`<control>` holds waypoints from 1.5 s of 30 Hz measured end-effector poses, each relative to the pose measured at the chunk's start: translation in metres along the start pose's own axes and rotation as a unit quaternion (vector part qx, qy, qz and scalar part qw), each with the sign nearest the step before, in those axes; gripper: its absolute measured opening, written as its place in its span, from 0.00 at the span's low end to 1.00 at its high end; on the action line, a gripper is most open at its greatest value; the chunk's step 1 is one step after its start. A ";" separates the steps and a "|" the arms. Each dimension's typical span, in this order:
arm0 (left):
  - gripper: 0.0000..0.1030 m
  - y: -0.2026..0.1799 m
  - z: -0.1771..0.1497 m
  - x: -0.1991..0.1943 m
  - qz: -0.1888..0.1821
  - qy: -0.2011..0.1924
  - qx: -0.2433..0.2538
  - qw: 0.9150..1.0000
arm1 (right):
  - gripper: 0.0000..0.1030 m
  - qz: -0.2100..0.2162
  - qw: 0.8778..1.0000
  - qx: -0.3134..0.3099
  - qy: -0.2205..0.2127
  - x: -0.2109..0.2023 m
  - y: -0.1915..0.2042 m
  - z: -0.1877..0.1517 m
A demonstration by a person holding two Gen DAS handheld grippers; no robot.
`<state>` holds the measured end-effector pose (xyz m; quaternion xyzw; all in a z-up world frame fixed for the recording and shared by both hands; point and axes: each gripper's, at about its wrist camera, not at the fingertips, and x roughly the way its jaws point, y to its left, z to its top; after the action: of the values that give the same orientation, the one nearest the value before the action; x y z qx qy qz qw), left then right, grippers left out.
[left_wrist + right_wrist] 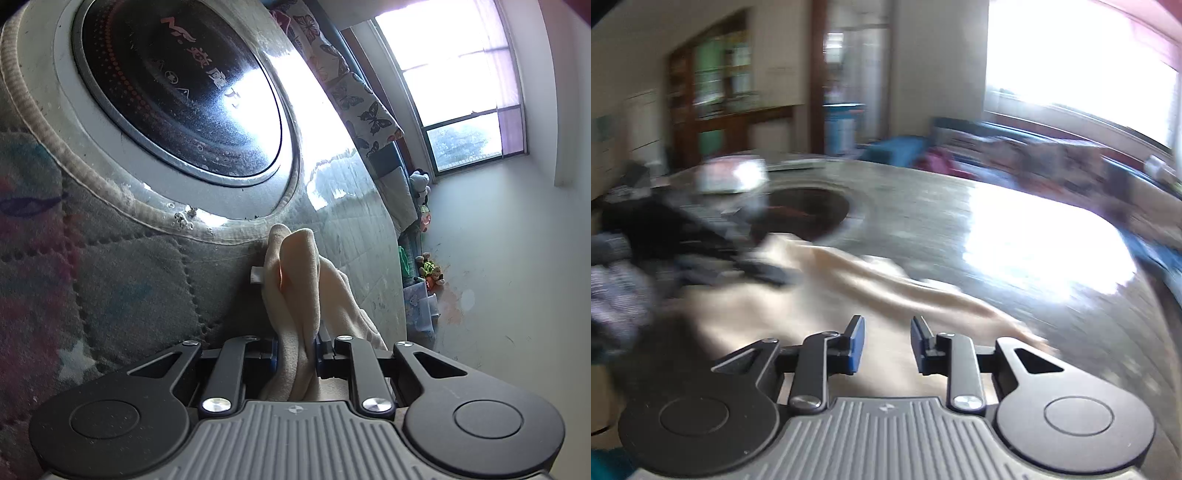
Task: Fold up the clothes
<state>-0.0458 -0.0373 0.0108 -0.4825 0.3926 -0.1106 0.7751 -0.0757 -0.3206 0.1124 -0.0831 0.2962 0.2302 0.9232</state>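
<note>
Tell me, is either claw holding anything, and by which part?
The left claw pinches the cream garment by a bunched fold. The right claw is open and holds nothing.

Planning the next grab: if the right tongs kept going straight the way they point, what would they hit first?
Probably the cream garment lying just ahead of the right tongs, which are open and empty; blur makes depth uncertain.

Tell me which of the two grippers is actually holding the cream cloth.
The left gripper: its pads pinch a bunched fold of the cream cloth. The right gripper stands open above the cloth, nothing between its pads.
</note>
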 end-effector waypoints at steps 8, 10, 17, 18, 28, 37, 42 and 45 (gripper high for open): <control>0.20 -0.005 -0.004 0.001 0.006 -0.001 0.008 1.000 | 0.47 -0.059 0.991 0.122 0.014 0.014 -0.082 -0.031; 0.20 -0.008 -0.003 0.002 0.007 -0.001 0.008 1.000 | 0.50 -0.059 0.989 0.138 0.010 0.016 -0.089 -0.034; 0.20 -0.018 -0.007 0.005 0.015 -0.004 0.024 1.000 | 0.49 -0.037 0.983 0.178 0.001 0.023 -0.099 -0.038; 0.20 -0.019 -0.007 0.006 0.016 -0.004 0.026 1.000 | 0.43 -0.034 0.983 0.179 0.001 0.023 -0.099 -0.038; 0.19 -0.033 -0.013 0.011 0.035 -0.010 0.073 0.997 | 0.17 -0.017 0.984 0.176 -0.001 0.019 -0.090 -0.037; 0.18 -0.060 -0.023 0.016 0.078 -0.018 0.155 0.985 | 0.13 -0.031 0.986 0.159 -0.035 -0.001 -0.082 -0.031; 0.17 -0.078 -0.030 0.017 0.074 -0.024 0.183 0.980 | 0.13 -0.041 0.987 0.146 -0.051 -0.016 -0.079 -0.026; 0.17 -0.089 -0.035 0.021 0.073 -0.023 0.200 0.977 | 0.12 -0.047 0.986 0.147 -0.058 -0.023 -0.080 -0.025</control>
<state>-0.0384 -0.1172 0.0674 -0.2905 0.3785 -0.1186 0.8708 -0.0670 -0.4069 0.1071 0.0532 0.2682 0.1454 0.9509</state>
